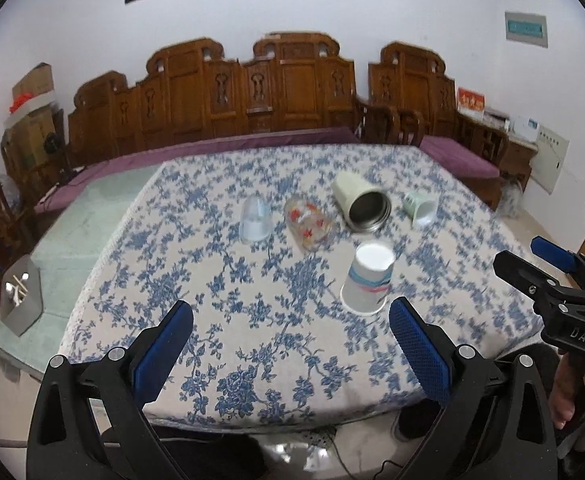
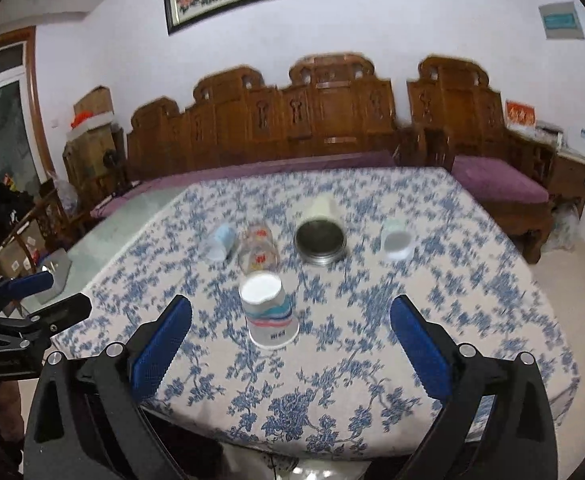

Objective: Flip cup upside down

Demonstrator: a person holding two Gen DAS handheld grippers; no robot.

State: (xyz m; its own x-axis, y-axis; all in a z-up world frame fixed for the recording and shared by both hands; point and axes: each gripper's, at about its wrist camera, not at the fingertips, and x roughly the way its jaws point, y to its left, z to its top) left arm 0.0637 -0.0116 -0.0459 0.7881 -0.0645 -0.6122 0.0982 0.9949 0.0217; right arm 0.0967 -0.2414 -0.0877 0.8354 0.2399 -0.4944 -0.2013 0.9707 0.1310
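Left gripper (image 1: 291, 322) spread wide, blue pads (image 1: 420, 354) well apart, nothing between them; it hangs over the near edge of the table (image 1: 252, 392), which carries a blue-floral cloth. Right gripper (image 2: 291, 322) likewise released, pads (image 2: 160, 350) far apart and empty, also over the near edge; in the left wrist view it shows at 3 o'clock (image 1: 532, 268), jaws parted. Paper cup (image 2: 269, 312), white with teal and red bands, stands mouth-down on the cloth, flat base up, clear of both grippers; from the left wrist it sits at about 1 o'clock (image 1: 368, 284), just beyond the right pad; from the right wrist at about 11 o'clock. Farther back, a row of four vessels lying on their sides: clear plastic cup (image 1: 256, 218) at 11 o'clock, glass with red print (image 1: 308, 222) just beside it, cream steel-lined mug (image 1: 362, 202) with its dark mouth facing the camera at 12 to 1 o'clock, pale green cup (image 1: 420, 208) at 1 o'clock. Beyond the table, a carved wooden bench (image 1: 292, 92) with purple cushions stands against the wall. Both frames somewhat motion-blurred.
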